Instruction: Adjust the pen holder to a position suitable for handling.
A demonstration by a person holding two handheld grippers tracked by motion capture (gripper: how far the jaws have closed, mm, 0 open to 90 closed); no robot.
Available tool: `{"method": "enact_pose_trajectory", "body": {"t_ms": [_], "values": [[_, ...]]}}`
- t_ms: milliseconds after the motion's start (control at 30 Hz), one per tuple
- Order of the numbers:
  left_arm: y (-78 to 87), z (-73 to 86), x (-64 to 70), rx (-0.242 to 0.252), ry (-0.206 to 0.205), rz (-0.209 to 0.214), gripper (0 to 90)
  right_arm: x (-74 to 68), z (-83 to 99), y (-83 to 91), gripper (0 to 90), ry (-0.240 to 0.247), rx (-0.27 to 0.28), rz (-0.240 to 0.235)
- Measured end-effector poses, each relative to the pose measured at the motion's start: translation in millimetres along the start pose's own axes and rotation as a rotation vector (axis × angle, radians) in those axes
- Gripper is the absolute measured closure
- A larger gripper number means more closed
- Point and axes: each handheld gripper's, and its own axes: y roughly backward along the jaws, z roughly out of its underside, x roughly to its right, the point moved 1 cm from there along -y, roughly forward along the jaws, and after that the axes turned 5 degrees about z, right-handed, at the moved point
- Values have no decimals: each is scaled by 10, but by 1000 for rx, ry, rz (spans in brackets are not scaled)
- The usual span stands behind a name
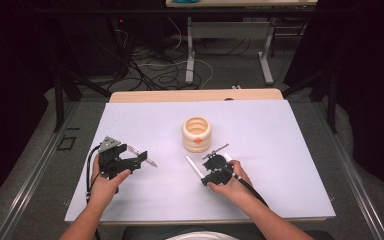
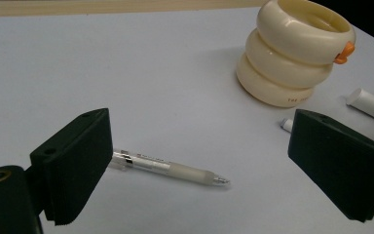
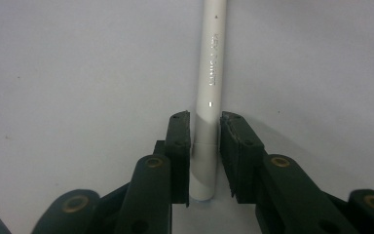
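The desk point(image 1: 280, 150) carries a pale lilac sheet that covers nearly all of its top, with a strip of bare wood showing at the far edge. Near the middle of the sheet stands a cream holder point(image 1: 196, 133) shaped like three stacked rings, upright, with a small orange knob on its near side; in the left gripper view it sits at the far right. The left tool point(image 1: 139, 159) is held low over the near left part of the sheet, its jaws spread wide with nothing between them. Just beyond and between those jaws, in the left gripper view, a clear pen point(image 2: 170, 169) with a frosted grip lies flat on the sheet, its tip pointing right and its clip end beside the left jaw. The right tool point(image 1: 211, 168) is near the middle of the desk, just in front of the holder, and its jaws are closed narrowly onto a white marker point(image 3: 210, 92) near one end; the marker's long barrel runs straight out from between the jaws, low over the sheet, toward the far left.
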Motion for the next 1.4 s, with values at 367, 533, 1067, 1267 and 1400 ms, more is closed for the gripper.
{"method": "enact_pose_trajectory", "body": {"t_ms": [367, 533, 1067, 1267, 1400], "values": [[2, 0, -1, -4, 1, 3, 92, -15, -5, 0, 785, -50, -12, 13], [5, -1, -2, -6, 2, 5, 92, -1, 6, -16, 790, -69, 18, -1], [7, 0, 27, -8, 31, 11, 127, 90, 15, -2, 792, -130, 60, -71], [-27, 7, 82, -6, 85, 45, 156, 121, 32, 40, 792, -146, 96, -81], [-49, 3, 116, -1, 140, 81, 160, 135, 35, 75, 791, -133, 86, -84]]}}
